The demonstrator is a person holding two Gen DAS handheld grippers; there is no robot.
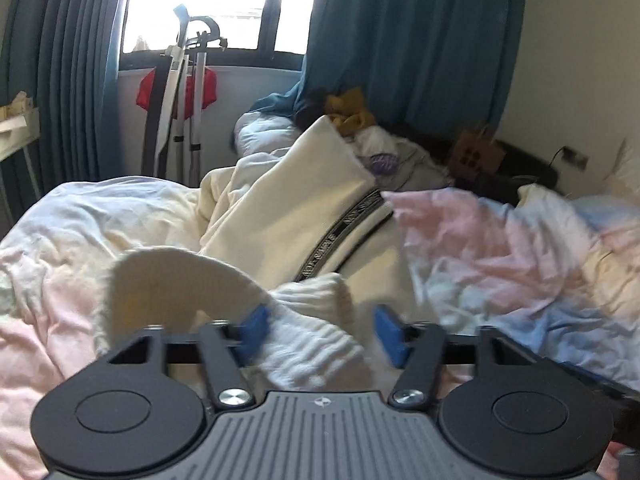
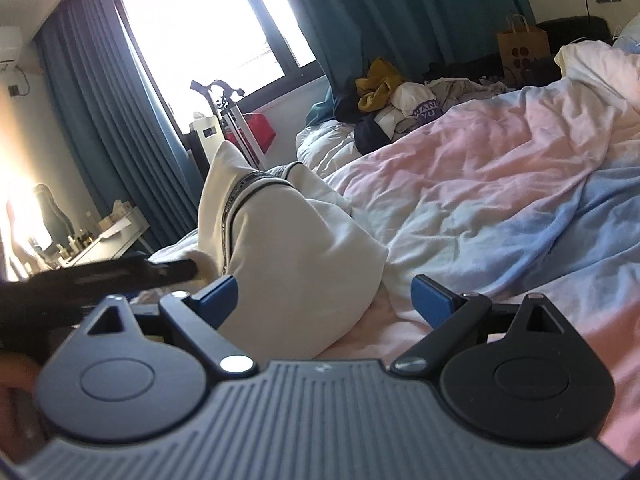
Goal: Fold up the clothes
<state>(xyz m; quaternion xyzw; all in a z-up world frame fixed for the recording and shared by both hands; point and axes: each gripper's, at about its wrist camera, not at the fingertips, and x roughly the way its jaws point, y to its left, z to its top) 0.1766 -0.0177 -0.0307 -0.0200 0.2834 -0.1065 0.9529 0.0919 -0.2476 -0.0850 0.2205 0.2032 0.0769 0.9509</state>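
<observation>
Both tongs stand released: left gripper [image 1: 318, 330] straddles the ribbed cuff [image 1: 316, 320] of the cream garment [image 1: 288, 216] without pinching it, right gripper [image 2: 324, 300] gapes at the same garment's [image 2: 296, 256] bulging fold, heaped mid-bed on the pastel duvet [image 2: 500, 184]. Risk, I'd say: closing now could bite duvet along with cloth, or catch only the cuff and drag the heap crooked. Up at one o'clock sits a clothes pile [image 2: 392, 96]; nothing blocks the reach.
</observation>
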